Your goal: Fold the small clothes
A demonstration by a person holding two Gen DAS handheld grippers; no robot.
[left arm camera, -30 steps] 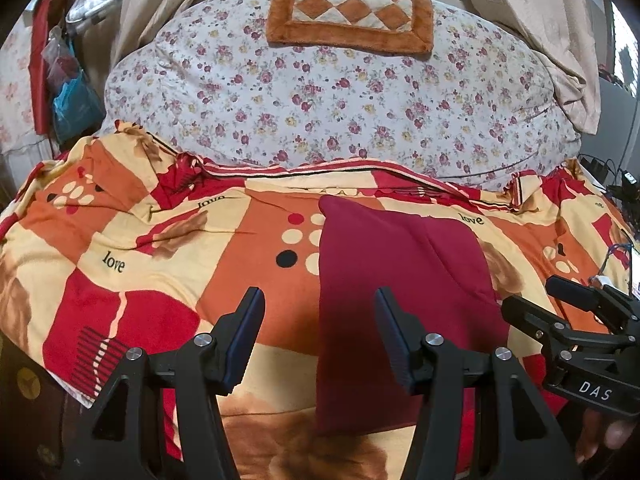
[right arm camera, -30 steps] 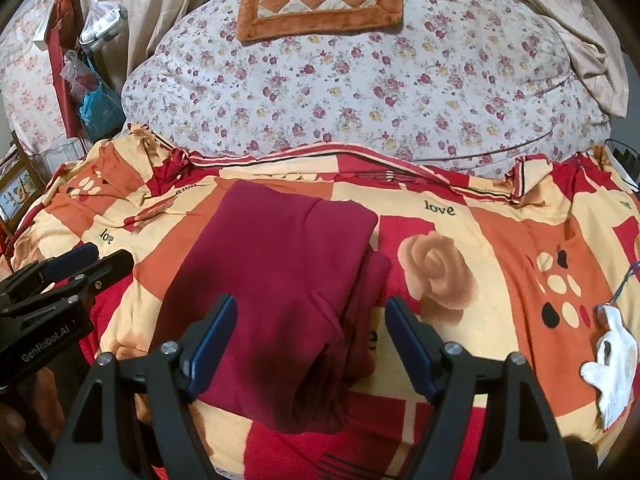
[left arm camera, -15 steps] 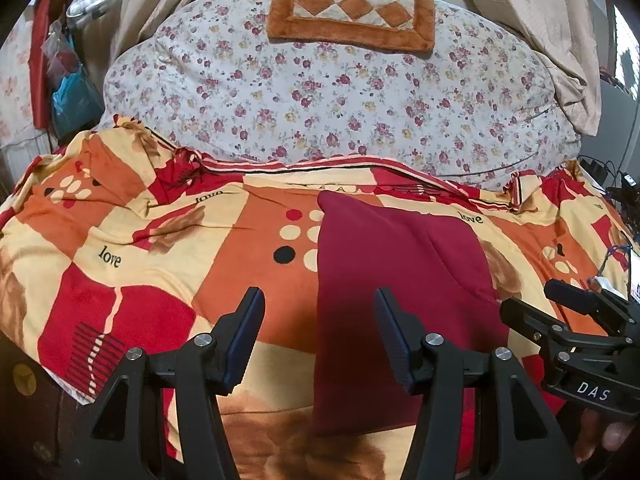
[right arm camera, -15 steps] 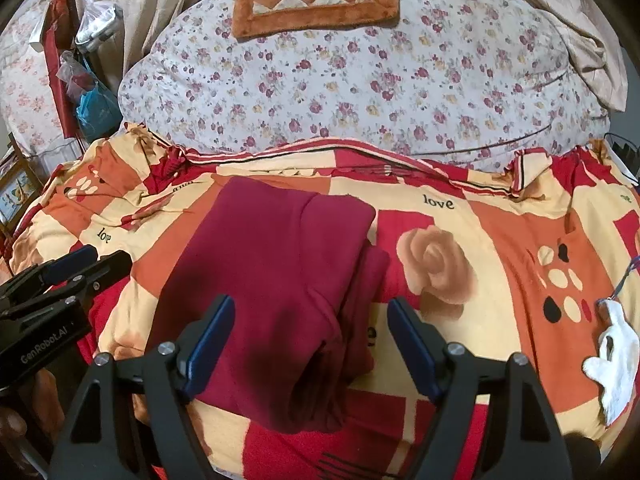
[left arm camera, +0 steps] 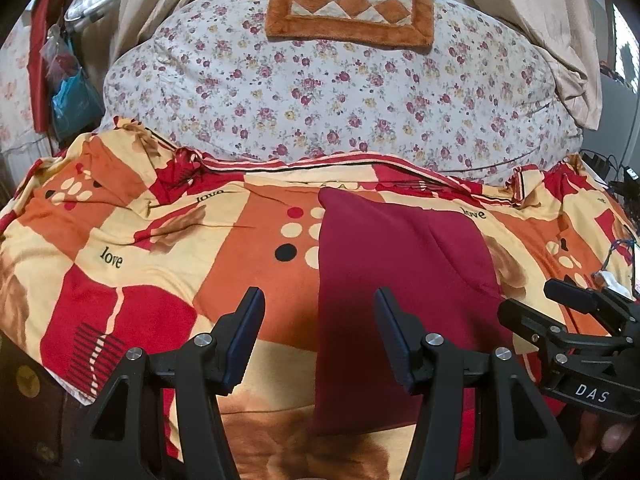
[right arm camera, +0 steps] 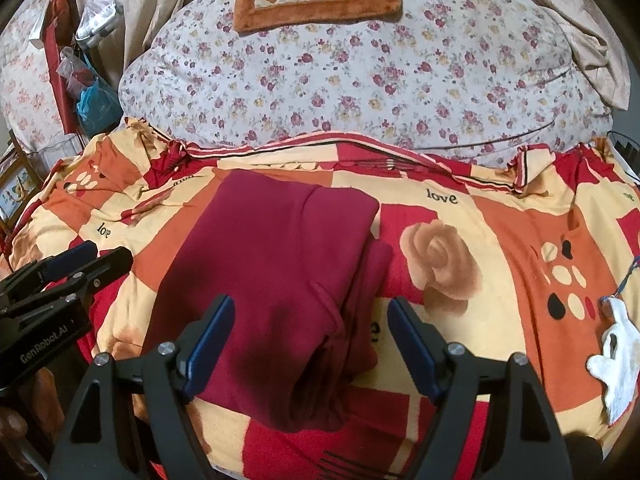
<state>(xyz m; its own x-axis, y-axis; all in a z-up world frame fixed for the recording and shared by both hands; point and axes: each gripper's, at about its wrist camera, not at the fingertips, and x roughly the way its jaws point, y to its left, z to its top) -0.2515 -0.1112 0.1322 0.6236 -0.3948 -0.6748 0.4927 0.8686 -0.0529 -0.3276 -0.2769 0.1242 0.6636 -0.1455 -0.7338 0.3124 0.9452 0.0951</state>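
Observation:
A dark red garment (left arm camera: 384, 280) lies folded into a long rectangle on the patterned bedspread (left arm camera: 160, 264). In the right wrist view the garment (right arm camera: 276, 280) shows its stacked folded edges on its right side. My left gripper (left arm camera: 320, 336) is open and empty, above the garment's near left edge. My right gripper (right arm camera: 310, 340) is open and empty, above the garment's near end. The right gripper also shows in the left wrist view (left arm camera: 560, 312), and the left gripper in the right wrist view (right arm camera: 80, 260).
A big floral quilt bundle (left arm camera: 340, 92) with an orange checkered mat (left arm camera: 352, 8) on top fills the back of the bed. A white mitten-shaped object (right arm camera: 616, 360) lies at the bed's right edge. Bags (right arm camera: 92, 92) hang at the left.
Both grippers have drawn back slightly toward the near edge of the bed. The garment has not moved.

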